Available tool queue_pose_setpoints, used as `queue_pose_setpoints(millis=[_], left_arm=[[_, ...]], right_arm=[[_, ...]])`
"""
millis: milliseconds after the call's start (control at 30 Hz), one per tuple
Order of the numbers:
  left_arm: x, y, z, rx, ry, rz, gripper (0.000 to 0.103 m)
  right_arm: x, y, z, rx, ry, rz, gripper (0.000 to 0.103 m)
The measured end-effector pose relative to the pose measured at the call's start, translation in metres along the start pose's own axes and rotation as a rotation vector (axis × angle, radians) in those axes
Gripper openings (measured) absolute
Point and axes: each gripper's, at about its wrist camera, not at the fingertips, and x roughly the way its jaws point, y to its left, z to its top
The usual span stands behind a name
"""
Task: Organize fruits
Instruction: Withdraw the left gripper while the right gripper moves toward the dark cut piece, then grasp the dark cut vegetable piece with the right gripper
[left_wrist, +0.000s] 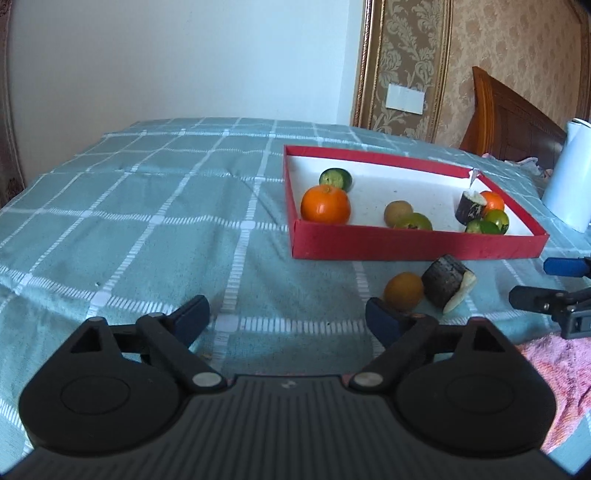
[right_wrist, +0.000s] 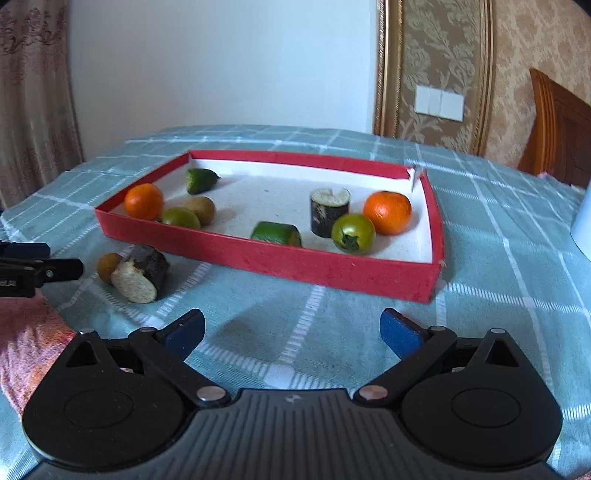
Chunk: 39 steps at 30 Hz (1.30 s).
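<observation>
Both the left tongs (left_wrist: 286, 308) and the right tongs (right_wrist: 291, 328) stand apart, holding nothing. At the right edge of the left view, a white jug (left_wrist: 569, 177) is cut off. The red tray (right_wrist: 280, 258) wall partly hides a green fruit piece (right_wrist: 275, 233).

Soft daylight, moderately bright, with a cool blue cast over both views. Glossy highlights sit on the upper faces of the oranges (left_wrist: 325, 204) (right_wrist: 387, 212). Shadows are weak and diffuse: a faint dark patch on the cloth (right_wrist: 240, 325) ahead of the right gripper (right_wrist: 291, 332), and thin shade under the tray (left_wrist: 417, 244) front wall. Strong fisheye bending curves the cloth grid and wall frame (right_wrist: 391, 66); corners vignette to black. Slight overall softness; the nearest gripper bodies look mildly blurred.
</observation>
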Motion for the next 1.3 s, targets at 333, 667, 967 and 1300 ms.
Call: queue_pose_setpoints(millis=[333,667,967,1300], left_arm=[[0.007,-0.009,0.001,0.047,0.043,0.042,0.103],[0.008,-0.010,0.001,0.057,0.048,0.049,0.103],[0.008,-0.010,0.001,0.053,0.049,0.054,0.103],[0.008,-0.010,0.001,0.053,0.049,0.054,0.103]], right_arm=[[-0.020,0.020,0.009,0.090,-0.082,0.132,0.102],[0.007,0.045,0.026,0.102,-0.016,0.204,0.097],[0.026,0.062,0.025,0.035,0.053,0.175,0.070],[0.032,0.074,0.021,-0.092,0.024,0.058,0.070]])
